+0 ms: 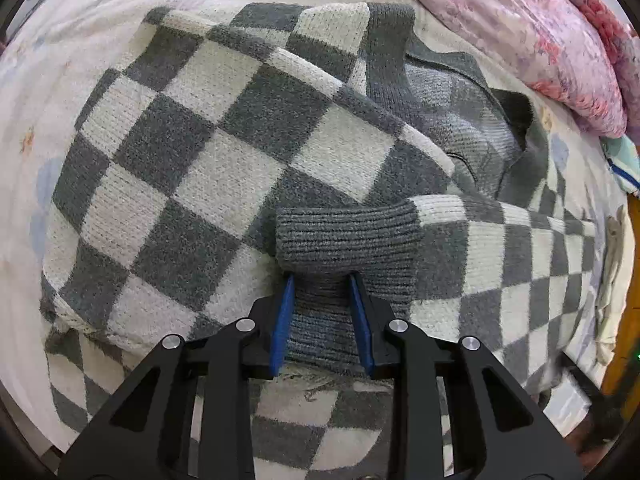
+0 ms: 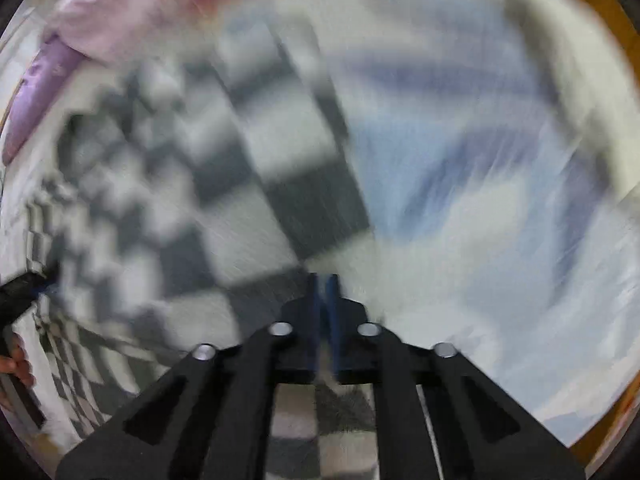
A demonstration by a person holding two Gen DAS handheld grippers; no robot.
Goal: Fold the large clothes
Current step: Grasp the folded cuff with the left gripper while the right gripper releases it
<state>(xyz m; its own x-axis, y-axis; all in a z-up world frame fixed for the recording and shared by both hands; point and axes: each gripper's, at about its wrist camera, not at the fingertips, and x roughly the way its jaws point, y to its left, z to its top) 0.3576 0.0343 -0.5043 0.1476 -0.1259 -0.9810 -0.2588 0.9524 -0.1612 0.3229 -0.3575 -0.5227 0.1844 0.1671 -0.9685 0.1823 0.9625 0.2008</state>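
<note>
Straddling the cuff (image 1: 347, 240) with left fingers (image 1: 285, 312) apart; pinching the sweater (image 1: 224, 152) edge with right fingers (image 2: 332, 300) together; sweater lying on the bed (image 1: 80, 40), near the quilt (image 1: 532, 28).

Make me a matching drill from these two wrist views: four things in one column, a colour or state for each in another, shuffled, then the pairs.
Things:
1. sweater cuff
2. left gripper
3. right gripper
4. quilt

States:
A. jaws close together, view motion-blurred
B. pink floral, bunched at the bed's far edge
C. jaws apart, either side of ribbed knit
D. plain grey ribbing, lying on the checkered sweater

Pairs: 1-D, 2-C, 3-A, 4-B
</note>
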